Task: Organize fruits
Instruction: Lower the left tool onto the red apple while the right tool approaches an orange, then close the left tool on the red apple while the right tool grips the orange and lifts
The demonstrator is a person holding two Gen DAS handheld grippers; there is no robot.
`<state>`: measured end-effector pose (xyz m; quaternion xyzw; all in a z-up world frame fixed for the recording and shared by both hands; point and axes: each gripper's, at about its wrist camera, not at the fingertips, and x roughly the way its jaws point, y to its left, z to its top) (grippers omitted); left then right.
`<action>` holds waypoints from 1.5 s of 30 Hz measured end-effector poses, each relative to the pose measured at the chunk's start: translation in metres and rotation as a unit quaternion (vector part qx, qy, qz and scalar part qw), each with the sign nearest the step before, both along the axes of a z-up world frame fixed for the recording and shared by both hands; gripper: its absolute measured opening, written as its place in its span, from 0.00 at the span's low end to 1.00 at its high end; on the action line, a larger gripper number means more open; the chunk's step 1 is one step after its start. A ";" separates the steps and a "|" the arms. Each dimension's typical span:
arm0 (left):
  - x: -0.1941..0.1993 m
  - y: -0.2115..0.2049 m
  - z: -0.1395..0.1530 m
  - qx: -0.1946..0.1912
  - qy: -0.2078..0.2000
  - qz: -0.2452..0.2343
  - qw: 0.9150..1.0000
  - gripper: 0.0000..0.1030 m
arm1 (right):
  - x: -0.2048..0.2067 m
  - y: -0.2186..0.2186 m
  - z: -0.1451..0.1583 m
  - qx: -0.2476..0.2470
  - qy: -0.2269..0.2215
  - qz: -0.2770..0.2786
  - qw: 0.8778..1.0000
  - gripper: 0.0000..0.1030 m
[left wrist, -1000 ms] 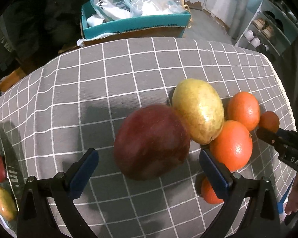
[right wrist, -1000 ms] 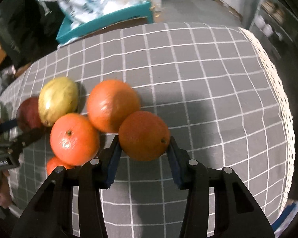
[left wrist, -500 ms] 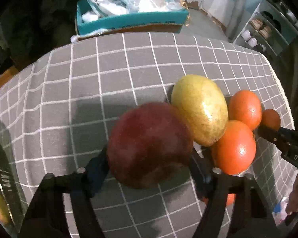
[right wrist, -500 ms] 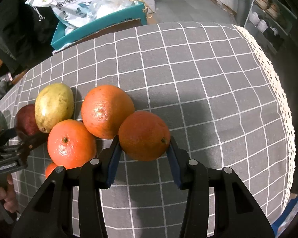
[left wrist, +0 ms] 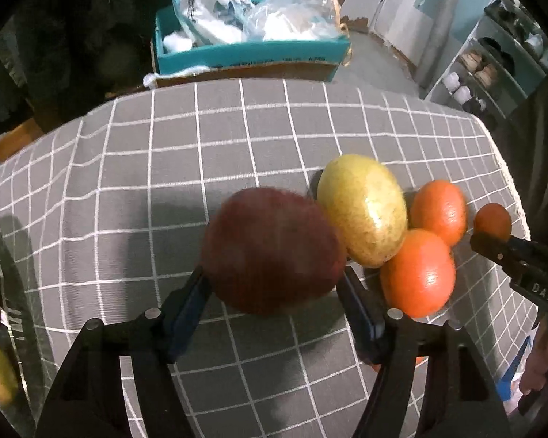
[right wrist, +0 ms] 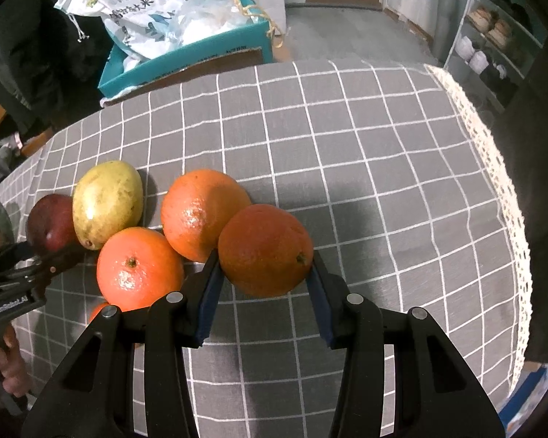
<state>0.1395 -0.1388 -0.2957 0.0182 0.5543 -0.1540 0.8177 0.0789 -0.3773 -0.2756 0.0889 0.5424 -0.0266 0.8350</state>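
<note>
My left gripper (left wrist: 274,292) is shut on a dark red mango (left wrist: 274,250) and holds it just above the grey checked cloth. A yellow-green mango (left wrist: 361,210) lies right of it, with two oranges (left wrist: 418,272) beside that. My right gripper (right wrist: 265,277) is shut on a darker orange (right wrist: 266,250), lifted a little off the cloth. In the right wrist view the yellow mango (right wrist: 107,202), two loose oranges (right wrist: 140,268) and the red mango (right wrist: 51,222) in the left gripper (right wrist: 29,259) lie to the left.
A glass plate (left wrist: 3,292) at the far left edge holds a red fruit and a yellow fruit. A teal box (left wrist: 252,54) with bags stands beyond the table. The table's lace-trimmed right edge (right wrist: 493,168) drops off. Shelves stand at the back right.
My left gripper closed on the red mango and raised it slightly. My right gripper, still shut on the orange, has lifted and drawn back a little.
</note>
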 end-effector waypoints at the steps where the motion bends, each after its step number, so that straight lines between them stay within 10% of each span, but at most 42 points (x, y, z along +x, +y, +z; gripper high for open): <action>1: 0.000 0.000 0.003 -0.001 -0.003 0.000 1.000 0.68 | 0.000 0.000 0.001 -0.001 -0.002 0.000 1.000 0.43; 45: -0.010 0.005 0.010 -0.013 -0.020 -0.005 1.000 0.70 | -0.001 0.009 0.020 -0.012 -0.025 0.006 1.000 0.43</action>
